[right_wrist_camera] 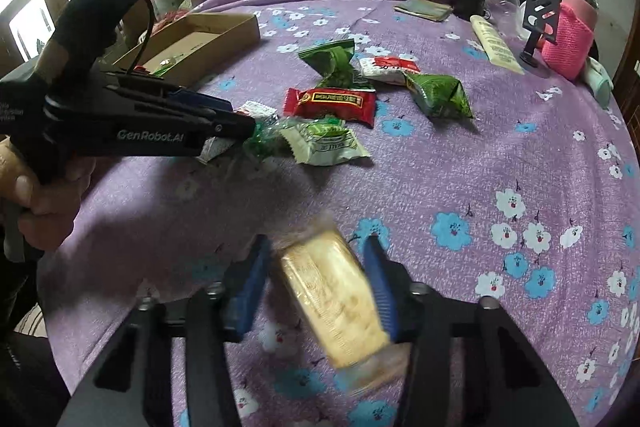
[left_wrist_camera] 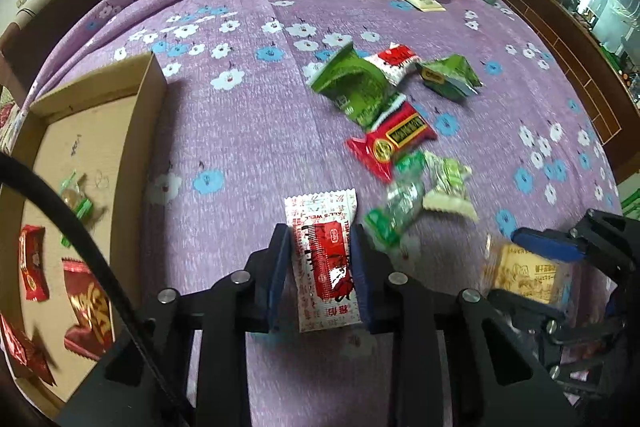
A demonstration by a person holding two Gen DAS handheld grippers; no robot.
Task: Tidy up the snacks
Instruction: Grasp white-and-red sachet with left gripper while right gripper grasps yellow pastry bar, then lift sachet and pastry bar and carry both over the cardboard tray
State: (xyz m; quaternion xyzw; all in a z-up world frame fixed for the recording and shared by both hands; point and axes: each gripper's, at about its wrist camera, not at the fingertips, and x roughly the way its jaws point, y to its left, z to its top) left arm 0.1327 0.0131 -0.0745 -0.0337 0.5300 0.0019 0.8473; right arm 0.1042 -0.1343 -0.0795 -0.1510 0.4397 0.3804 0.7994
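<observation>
A: Left wrist view?
B: My left gripper (left_wrist_camera: 320, 267) is pinching the red-and-white sachet (left_wrist_camera: 324, 259); I'm advising a level carry to the cardboard box (left_wrist_camera: 140, 115).
A: Right wrist view?
B: My right gripper (right_wrist_camera: 320, 287) is clamping the blurred cracker pack (right_wrist_camera: 336, 299) above the purple cloth (right_wrist_camera: 460, 155), loosely perhaps.

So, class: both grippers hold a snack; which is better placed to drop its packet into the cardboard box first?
Left. The left gripper grips the red-and-white sachet beside the cardboard box; the right gripper, holding the cracker packet, sits farther away.
</observation>
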